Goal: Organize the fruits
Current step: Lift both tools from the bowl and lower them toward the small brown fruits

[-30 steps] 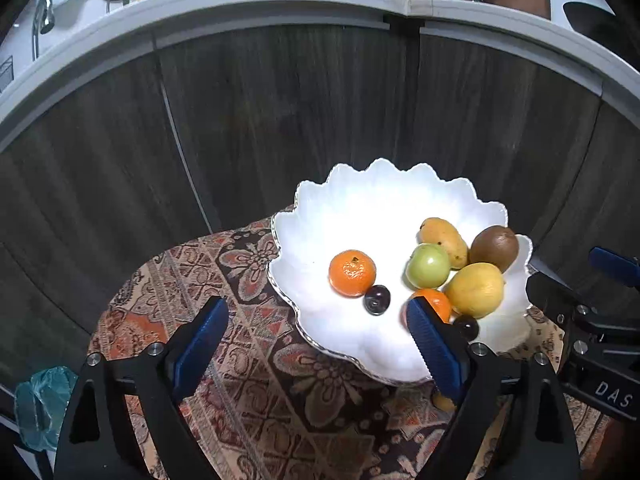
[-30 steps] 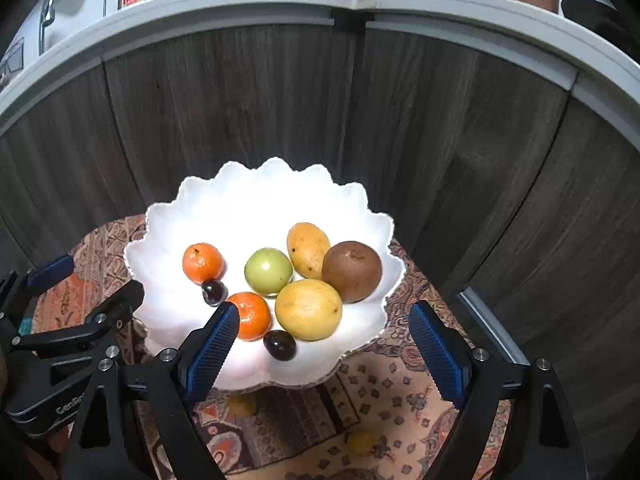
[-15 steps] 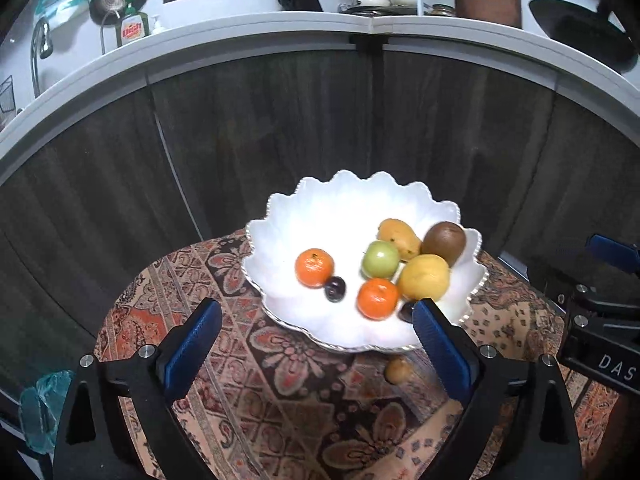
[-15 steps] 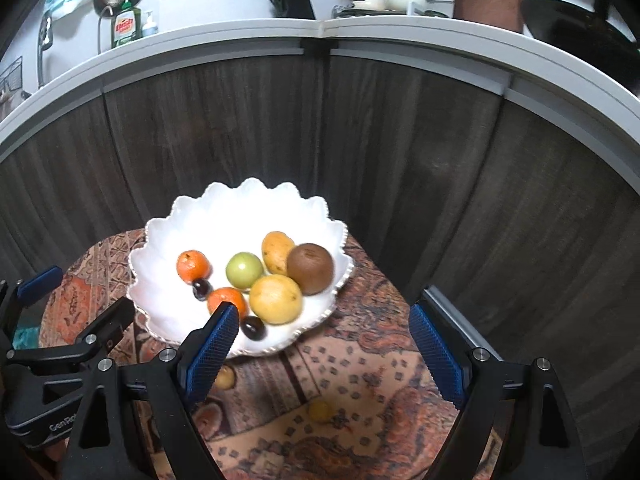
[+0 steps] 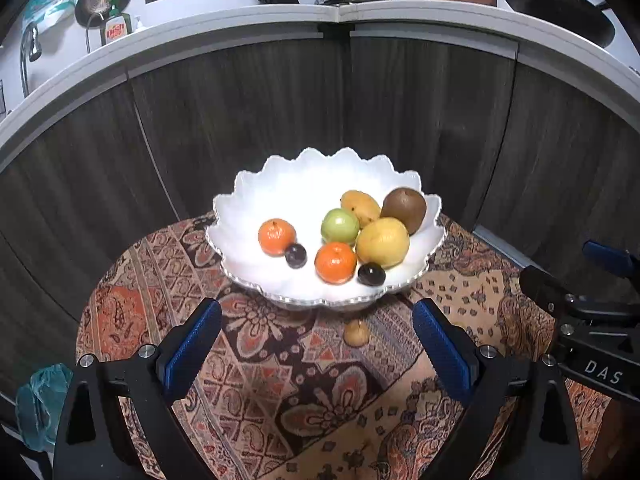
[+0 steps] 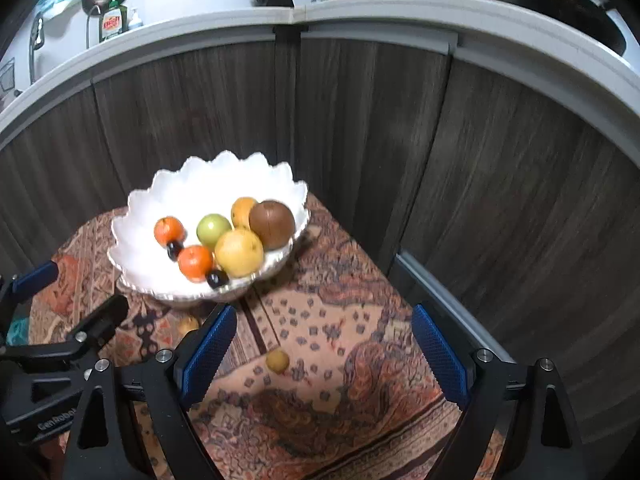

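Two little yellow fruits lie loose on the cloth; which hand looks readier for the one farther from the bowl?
Probably the right: that small fruit lies just ahead between its open gripper's fingers, whereas the left gripper faces the one beside the bowl.

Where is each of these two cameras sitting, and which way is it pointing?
Left wrist: on the left gripper, looking forward and down at the white bowl; its own open jaws show, the right gripper at the right edge.
Right wrist: on the right gripper, same tilt, bowl up-left; the left gripper shows at the left edge.
Shared: bowl, fruit, patterned cloth, dark cabinet doors.
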Motion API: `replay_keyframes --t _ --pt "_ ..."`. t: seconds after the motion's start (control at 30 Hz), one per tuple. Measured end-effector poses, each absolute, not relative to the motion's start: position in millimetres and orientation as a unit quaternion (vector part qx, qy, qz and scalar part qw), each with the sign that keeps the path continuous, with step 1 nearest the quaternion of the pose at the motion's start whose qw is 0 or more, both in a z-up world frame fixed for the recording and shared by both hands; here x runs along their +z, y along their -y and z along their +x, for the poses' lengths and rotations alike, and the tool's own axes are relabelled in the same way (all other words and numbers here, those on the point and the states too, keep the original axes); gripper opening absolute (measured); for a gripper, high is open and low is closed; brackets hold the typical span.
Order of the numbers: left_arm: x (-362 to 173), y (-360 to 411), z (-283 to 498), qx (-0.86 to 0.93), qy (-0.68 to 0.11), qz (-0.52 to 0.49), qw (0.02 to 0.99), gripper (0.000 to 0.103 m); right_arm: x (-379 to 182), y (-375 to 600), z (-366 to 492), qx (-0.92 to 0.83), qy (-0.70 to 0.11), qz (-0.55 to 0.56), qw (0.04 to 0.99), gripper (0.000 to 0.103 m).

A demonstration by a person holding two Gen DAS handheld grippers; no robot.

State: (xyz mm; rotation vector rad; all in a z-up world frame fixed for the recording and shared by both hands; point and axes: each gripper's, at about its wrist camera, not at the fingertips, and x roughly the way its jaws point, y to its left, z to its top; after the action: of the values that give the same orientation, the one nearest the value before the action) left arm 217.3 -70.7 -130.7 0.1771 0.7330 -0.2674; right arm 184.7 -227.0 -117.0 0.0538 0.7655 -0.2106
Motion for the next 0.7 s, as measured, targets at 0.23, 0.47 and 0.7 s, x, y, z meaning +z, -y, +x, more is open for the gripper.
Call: replay_keyframes --t 0.23,0.47,0.7 --pt "-146.2 71.2 210.1 -0.119 -0.358 0.088 0.922 0.096 -140.2 230.5 175.2 -0.107 -0.382 0.023 0.918 0.090" --pt "-171.2 82.2 221.9 -0.119 -0.381 0.091 0.912 0.084 -156.1 236.2 184.3 -0.107 -0.393 0.020 0.913 0.090" --pt "-188.7 92.3 233.7 -0.123 -0.390 0.092 0.908 0.083 -170.1 242.3 194.0 -0.106 -0.405 0.021 0.908 0.090"
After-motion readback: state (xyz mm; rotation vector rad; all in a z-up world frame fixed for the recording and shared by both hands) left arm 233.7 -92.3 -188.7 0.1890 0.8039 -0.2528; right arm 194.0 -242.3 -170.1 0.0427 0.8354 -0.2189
